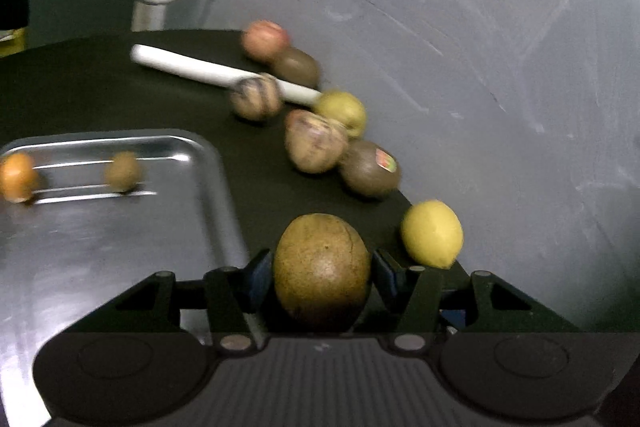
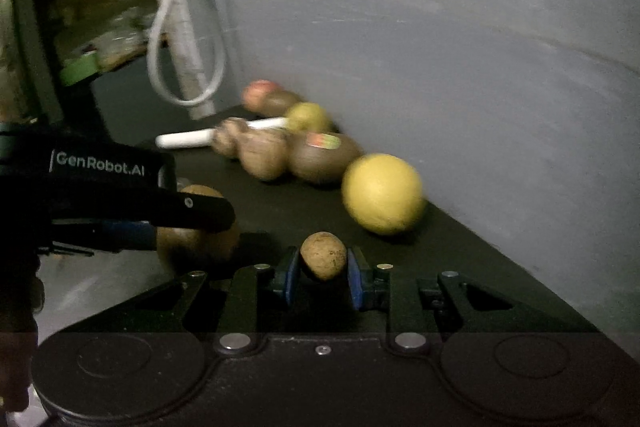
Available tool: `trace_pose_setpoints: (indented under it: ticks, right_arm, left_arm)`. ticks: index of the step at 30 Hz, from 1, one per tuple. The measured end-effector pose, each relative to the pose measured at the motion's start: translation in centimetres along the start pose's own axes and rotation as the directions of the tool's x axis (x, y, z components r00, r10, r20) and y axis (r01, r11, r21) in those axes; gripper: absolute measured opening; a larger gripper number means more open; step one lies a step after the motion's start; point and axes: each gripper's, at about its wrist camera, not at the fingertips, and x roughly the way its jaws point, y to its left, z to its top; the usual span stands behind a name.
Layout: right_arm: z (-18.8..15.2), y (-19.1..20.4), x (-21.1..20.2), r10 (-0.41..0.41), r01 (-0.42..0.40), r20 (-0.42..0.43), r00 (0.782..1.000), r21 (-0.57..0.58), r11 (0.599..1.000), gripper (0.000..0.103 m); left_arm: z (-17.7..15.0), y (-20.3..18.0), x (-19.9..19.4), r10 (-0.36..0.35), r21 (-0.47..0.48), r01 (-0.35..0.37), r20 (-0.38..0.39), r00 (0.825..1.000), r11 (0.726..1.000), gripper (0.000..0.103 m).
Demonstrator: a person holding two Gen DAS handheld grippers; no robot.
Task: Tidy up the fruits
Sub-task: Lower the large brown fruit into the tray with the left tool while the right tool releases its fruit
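My left gripper (image 1: 322, 267) is shut on a large brown round fruit (image 1: 322, 269), held above the black table beside a steel tray (image 1: 100, 247). The tray holds an orange fruit (image 1: 16, 177) and a small brown fruit (image 1: 122, 171). My right gripper (image 2: 323, 263) is shut on a small brown fruit (image 2: 323, 255). In the right wrist view the left gripper (image 2: 120, 203) shows at left with its brown fruit (image 2: 196, 243). A yellow lemon (image 2: 382, 193) (image 1: 432, 233) lies near the wall, with kiwis (image 1: 370, 169), passion fruits (image 1: 314, 141) and a peach (image 1: 264, 41) behind.
A white-handled tool (image 1: 192, 67) lies on the black table (image 1: 100, 87) among the far fruits. A grey wall (image 1: 480, 47) runs along the right. A looped white cable (image 2: 184, 39) hangs at the back. A dark frame (image 2: 28, 27) stands at far left.
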Motion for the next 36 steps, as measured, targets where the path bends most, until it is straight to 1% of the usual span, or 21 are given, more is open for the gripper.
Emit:
trace_pose_setpoints:
  ticks: [4, 7, 11, 15, 18, 21, 24, 30, 36]
  right_arm:
    - [0.9, 2.7, 0.5, 0.091, -0.09, 0.004, 0.996, -0.061, 0.994, 0.027]
    - [1.5, 5.1, 1.0, 0.155, -0.155, -0.006, 0.988, -0.115, 0.981, 0.027]
    - [2.0, 8.3, 2.4, 0.21, -0.213, -0.034, 0.977, -0.199, 0.956, 0.027]
    - [2.5, 10.9, 4.2, 0.258, -0.266, -0.066, 0.964, -0.257, 0.929, 0.027]
    - [2.6, 12.5, 5.4, 0.276, -0.291, -0.093, 0.957, -0.301, 0.908, 0.027]
    - [2.8, 13.4, 6.5, 0.276, -0.299, -0.116, 0.954, -0.328, 0.896, 0.027]
    - [3.1, 13.9, 7.6, 0.275, -0.308, -0.141, 0.951, -0.341, 0.888, 0.027]
    - [2.9, 14.4, 8.5, 0.286, -0.333, -0.179, 0.942, -0.356, 0.873, 0.027]
    - [2.5, 14.5, 8.9, 0.286, -0.344, -0.206, 0.936, -0.353, 0.87, 0.027]
  left_arm:
    - [0.0, 2.3, -2.8, 0.056, -0.072, -0.052, 0.059, 0.997, 0.996, 0.057]
    - [0.0, 4.5, -4.6, 0.119, -0.129, -0.106, 0.099, 0.988, 0.986, 0.057]
    - [0.1, 7.5, -6.4, 0.222, -0.195, -0.196, 0.122, 0.967, 0.961, 0.057]
    - [0.2, 10.1, -6.9, 0.292, -0.242, -0.255, 0.133, 0.947, 0.936, 0.057]
    - [0.3, 11.3, -6.8, 0.326, -0.262, -0.283, 0.138, 0.935, 0.923, 0.057]
    - [0.5, 12.0, -6.6, 0.347, -0.265, -0.302, 0.143, 0.927, 0.916, 0.057]
    - [0.6, 12.2, -6.4, 0.358, -0.265, -0.313, 0.141, 0.923, 0.912, 0.058]
    - [0.4, 12.1, -5.4, 0.371, -0.255, -0.331, 0.124, 0.92, 0.908, 0.058]
    - [0.1, 12.3, -5.1, 0.379, -0.252, -0.343, 0.112, 0.918, 0.905, 0.058]
